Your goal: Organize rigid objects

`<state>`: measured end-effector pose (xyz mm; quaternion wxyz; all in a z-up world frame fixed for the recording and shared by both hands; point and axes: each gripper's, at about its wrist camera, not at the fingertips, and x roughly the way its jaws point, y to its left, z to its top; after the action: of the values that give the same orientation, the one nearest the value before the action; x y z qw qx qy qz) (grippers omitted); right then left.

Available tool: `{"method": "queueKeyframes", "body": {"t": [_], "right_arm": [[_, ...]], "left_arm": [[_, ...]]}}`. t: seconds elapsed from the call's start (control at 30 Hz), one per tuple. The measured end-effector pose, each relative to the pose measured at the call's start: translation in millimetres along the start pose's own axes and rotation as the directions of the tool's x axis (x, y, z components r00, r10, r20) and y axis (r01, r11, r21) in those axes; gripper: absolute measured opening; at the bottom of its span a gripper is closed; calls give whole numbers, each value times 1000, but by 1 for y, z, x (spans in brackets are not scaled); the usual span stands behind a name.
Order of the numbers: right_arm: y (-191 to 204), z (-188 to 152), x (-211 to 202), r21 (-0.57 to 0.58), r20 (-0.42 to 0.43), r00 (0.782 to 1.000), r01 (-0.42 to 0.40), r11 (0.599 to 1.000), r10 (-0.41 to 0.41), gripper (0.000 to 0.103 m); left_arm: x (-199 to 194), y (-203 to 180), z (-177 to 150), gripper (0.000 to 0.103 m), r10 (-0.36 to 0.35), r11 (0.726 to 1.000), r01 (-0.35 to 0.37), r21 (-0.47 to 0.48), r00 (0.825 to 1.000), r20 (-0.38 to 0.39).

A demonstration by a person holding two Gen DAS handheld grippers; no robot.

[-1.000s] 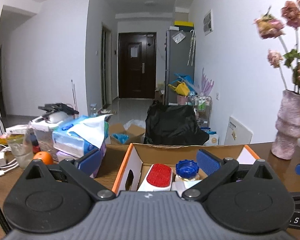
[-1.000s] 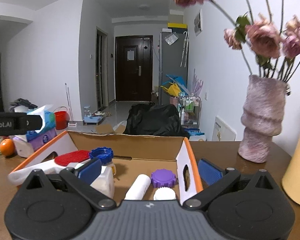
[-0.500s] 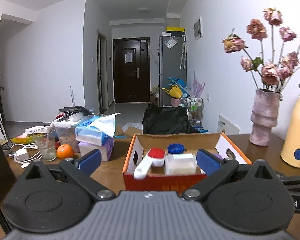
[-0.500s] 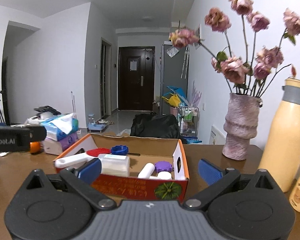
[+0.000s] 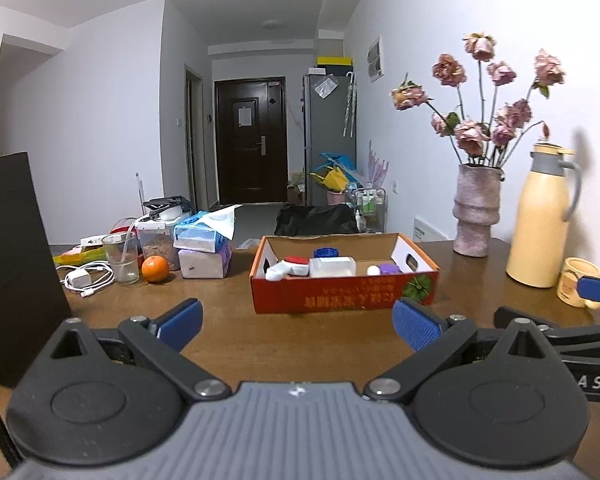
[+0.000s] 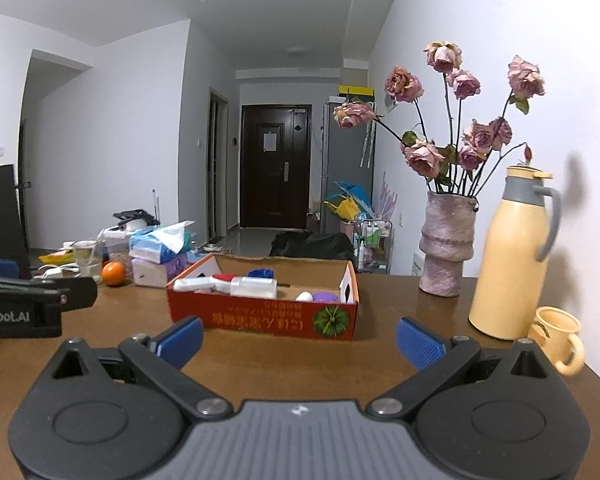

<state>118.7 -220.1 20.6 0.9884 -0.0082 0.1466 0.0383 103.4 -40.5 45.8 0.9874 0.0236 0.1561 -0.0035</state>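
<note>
Both grippers hover above the brown table [image 5: 308, 344], well short of the box. The left gripper [image 5: 297, 322] has its blue fingers spread wide with nothing between them, and the right gripper [image 6: 299, 340] is just as wide and just as empty.

Ahead of both sits the orange cardboard box [image 5: 342, 298] in mid-table. Inside it lie a white bottle with a red cap [image 5: 286, 267], a clear square container [image 5: 332, 267], a blue lid [image 5: 326, 252] behind that, and a purple cap [image 5: 389, 268] toward the right end.

Left of the box are tissue packs [image 5: 204, 248], an orange [image 5: 155, 269] and a glass [image 5: 120, 256]. On the right stand a vase [image 6: 446, 248], a yellow jug [image 6: 508, 256] and a mug [image 6: 556, 336].
</note>
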Motion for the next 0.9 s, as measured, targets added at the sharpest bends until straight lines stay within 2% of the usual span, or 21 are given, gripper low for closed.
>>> {"method": "queueKeyframes", "body": {"t": [0.3, 0.9], "right_arm": [[1, -13, -34, -5, -2, 1000, -5, 1000, 5, 103], [5, -14, -37, -17, -2, 1000, -3, 1000, 3, 103]], "left_arm": [[-31, 0, -13, 103, -4, 1000, 4, -27, 1000, -8], [-38, 0, -16, 103, 3, 1000, -4, -22, 1000, -10]]}}
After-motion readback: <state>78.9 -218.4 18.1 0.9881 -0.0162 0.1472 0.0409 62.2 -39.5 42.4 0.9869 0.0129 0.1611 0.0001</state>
